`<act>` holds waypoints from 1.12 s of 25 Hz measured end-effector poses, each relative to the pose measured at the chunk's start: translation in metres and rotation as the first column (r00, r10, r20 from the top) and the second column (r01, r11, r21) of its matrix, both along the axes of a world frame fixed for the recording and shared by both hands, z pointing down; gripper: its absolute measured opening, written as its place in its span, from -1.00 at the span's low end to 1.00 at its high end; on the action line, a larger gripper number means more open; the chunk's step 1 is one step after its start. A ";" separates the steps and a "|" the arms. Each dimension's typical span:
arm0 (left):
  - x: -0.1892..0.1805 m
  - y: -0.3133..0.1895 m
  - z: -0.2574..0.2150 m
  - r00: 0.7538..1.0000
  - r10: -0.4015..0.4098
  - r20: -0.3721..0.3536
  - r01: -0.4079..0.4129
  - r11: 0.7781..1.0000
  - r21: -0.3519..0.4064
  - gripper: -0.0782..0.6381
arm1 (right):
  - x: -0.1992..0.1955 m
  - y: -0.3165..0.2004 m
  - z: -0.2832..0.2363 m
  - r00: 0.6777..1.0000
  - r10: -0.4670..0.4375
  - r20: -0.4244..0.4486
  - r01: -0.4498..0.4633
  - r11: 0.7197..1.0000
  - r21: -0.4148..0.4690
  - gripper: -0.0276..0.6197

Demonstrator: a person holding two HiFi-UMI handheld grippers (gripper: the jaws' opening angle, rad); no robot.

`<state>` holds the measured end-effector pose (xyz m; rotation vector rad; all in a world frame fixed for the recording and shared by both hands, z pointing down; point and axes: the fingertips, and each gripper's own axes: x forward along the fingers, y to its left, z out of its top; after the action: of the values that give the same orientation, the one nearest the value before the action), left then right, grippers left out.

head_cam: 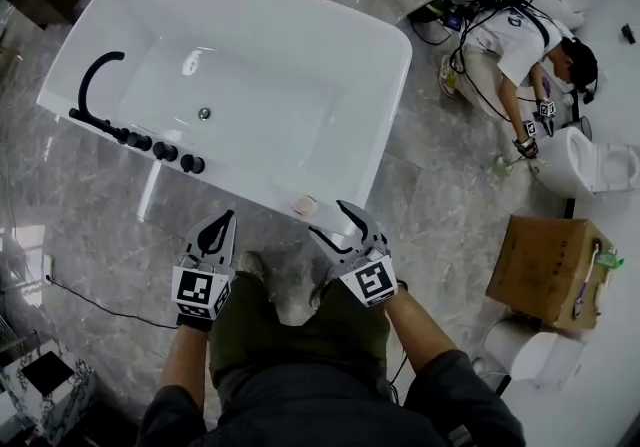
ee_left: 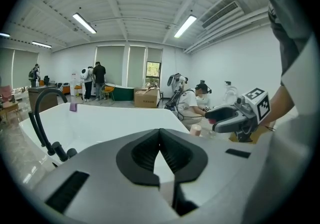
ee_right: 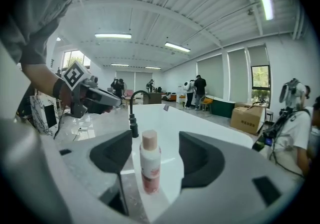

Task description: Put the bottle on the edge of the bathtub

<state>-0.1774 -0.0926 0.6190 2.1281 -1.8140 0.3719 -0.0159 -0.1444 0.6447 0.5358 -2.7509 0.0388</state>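
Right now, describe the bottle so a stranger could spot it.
Find the white bathtub, then its near rim. A small upright bottle stands between the jaws of the open right gripper; its pink cap and label set it apart from the black tap fittings.

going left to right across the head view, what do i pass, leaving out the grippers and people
black faucet → drain → bottle → cardboard box
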 end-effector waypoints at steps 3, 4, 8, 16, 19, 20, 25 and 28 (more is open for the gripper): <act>0.003 0.000 -0.028 1.000 0.012 -0.001 -0.012 1.000 0.002 -0.78 | 0.010 0.000 -0.032 0.999 0.054 0.004 -0.054 0.999 0.005 -0.04; 0.005 0.001 -0.037 1.000 0.014 -0.003 -0.014 1.000 0.003 -0.78 | 0.014 0.000 -0.044 0.997 0.072 0.002 -0.072 0.997 0.010 -0.10; 0.012 0.004 -0.074 1.000 0.028 -0.009 -0.028 1.000 0.001 -0.78 | 0.030 -0.001 -0.088 0.990 0.143 -0.005 -0.143 0.989 0.022 -0.22; 0.022 0.012 -0.142 0.998 0.065 -0.014 -0.065 0.998 0.004 -0.78 | 0.057 0.005 -0.164 0.959 0.284 0.012 -0.284 0.959 0.013 -0.46; 0.025 0.015 -0.160 0.997 0.078 -0.013 -0.078 0.997 0.011 -0.78 | 0.065 0.007 -0.185 0.947 0.320 0.020 -0.321 0.947 0.011 -0.53; 0.027 0.017 -0.165 0.997 0.081 -0.013 -0.081 0.997 0.013 -0.78 | 0.067 0.008 -0.192 0.943 0.332 0.020 -0.332 0.943 0.015 -0.54; 0.034 0.028 -0.185 0.995 0.095 -0.019 -0.095 0.995 0.026 -0.78 | 0.084 0.017 -0.218 0.915 0.401 0.031 -0.402 0.915 0.035 -0.81; 0.038 0.033 -0.190 0.995 0.100 -0.021 -0.099 0.995 0.025 -0.78 | 0.092 0.020 -0.227 0.903 0.428 0.031 -0.429 0.902 0.038 -0.91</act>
<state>-0.1390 -0.0596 0.4286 2.2359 -1.7130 0.3502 0.0766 -0.1244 0.4177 1.1511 -2.6029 0.0900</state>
